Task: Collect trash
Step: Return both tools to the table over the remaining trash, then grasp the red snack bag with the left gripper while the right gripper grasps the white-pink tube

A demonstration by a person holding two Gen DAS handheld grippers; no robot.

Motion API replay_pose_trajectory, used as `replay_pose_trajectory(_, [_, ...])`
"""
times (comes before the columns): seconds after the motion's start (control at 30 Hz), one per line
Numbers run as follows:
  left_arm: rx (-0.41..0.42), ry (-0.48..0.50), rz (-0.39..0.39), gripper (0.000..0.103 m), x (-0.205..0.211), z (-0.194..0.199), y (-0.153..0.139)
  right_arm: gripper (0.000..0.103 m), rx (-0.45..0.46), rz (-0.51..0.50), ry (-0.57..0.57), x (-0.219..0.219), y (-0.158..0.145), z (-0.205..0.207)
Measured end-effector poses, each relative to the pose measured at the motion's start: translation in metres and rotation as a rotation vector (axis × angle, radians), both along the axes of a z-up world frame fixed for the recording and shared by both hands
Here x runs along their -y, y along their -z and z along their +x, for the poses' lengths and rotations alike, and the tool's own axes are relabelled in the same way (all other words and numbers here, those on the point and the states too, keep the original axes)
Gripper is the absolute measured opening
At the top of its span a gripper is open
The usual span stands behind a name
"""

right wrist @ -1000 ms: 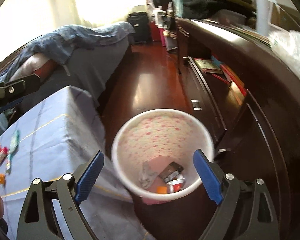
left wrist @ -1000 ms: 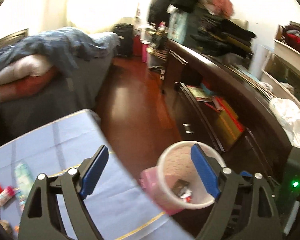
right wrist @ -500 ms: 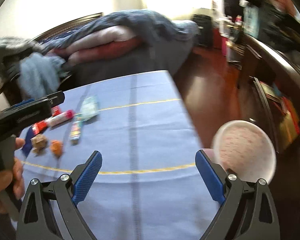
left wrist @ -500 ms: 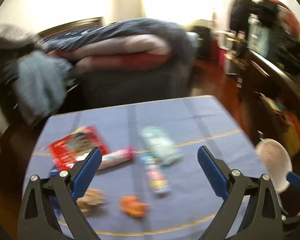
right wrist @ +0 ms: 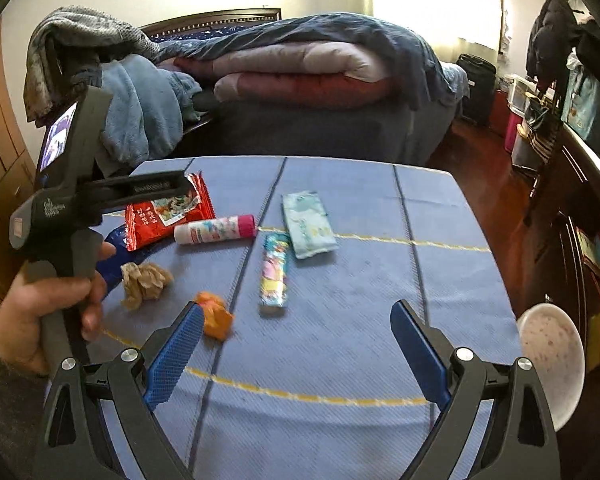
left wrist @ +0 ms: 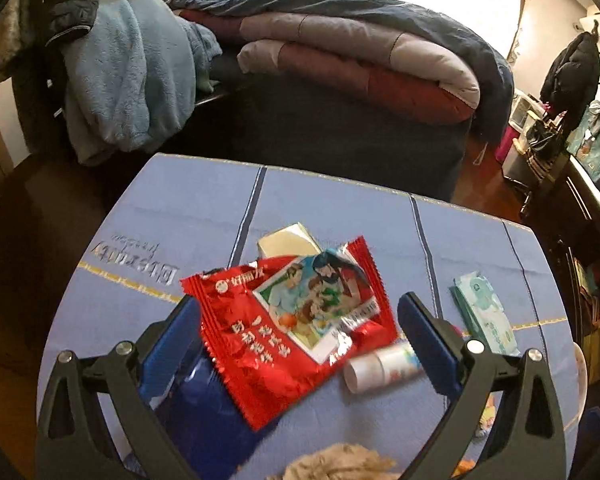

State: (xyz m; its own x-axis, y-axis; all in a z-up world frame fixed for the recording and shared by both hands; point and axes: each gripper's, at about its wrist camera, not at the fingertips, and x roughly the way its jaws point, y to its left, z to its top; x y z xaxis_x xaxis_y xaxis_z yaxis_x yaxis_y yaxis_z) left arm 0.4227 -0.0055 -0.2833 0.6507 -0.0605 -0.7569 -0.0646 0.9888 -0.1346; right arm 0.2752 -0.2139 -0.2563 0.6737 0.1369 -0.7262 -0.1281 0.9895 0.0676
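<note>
A red snack wrapper (left wrist: 300, 320) lies on the blue tablecloth (left wrist: 340, 208), right between the fingers of my open left gripper (left wrist: 300, 316), whose pads do not touch it. Under the wrapper's left side lies a blue wrapper (left wrist: 195, 408). A white tube (left wrist: 384, 366) lies beside the right finger. My right gripper (right wrist: 295, 316) hangs open over bare cloth, with an orange crumpled scrap (right wrist: 215, 318) by its left finger. Ahead of it lie a colourful tube wrapper (right wrist: 275, 276), a pale green tissue pack (right wrist: 308, 224) and a brown paper wad (right wrist: 143, 278).
The speckled trash bin (right wrist: 552, 352) stands off the table's right edge, low down. A bed (right wrist: 300, 72) piled with quilts lies behind the table, and dark furniture (right wrist: 580, 200) runs along the right. A hand (right wrist: 47, 312) holds the left tool.
Both grippers swung left, away from the bin and over the table. The left one came down close over the red wrapper. The bin now sits at the right edge of the right wrist view.
</note>
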Motion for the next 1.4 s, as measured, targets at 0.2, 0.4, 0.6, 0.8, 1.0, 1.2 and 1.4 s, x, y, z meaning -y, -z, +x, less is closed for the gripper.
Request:
replay_pose_trajectory(0.2, [0.02, 0.043, -0.006, 0.038, 0.003, 0.004, 0.003, 0.094, -0.016, -0.003, -0.003, -0.014, 0.008, 0.02])
replay_pose_trajectory(0.4, [0.076, 0.082, -0.035, 0.006, -0.003, -0.001, -0.003, 0.089, -0.034, -0.011, -0.02, -0.039, 0.019, 0.048])
replay_pose_trajectory(0.6, [0.144, 0.115, -0.031, 0.007, -0.01, -0.014, -0.02, 0.088, -0.044, -0.013, -0.065, -0.066, 0.025, 0.075])
replay_pose_trajectory(0.8, [0.136, 0.189, -0.09, 0.084, -0.024, -0.014, -0.011, 0.088, -0.021, -0.014, -0.071, -0.072, 0.017, 0.074])
replay_pose_trajectory(1.0, [0.104, 0.21, -0.128, 0.098, -0.031, -0.008, -0.005, 0.088, -0.031, -0.01, -0.069, -0.069, 0.019, 0.071])
replay_pose_trajectory(1.2, [0.029, 0.237, -0.12, 0.005, -0.027, 0.002, 0.011, 0.088, -0.032, -0.012, -0.068, -0.066, 0.019, 0.066])
replay_pose_trajectory(1.4, [0.103, 0.247, -0.138, 0.005, -0.029, -0.005, 0.001, 0.088, -0.043, -0.012, -0.061, -0.063, 0.023, 0.069])
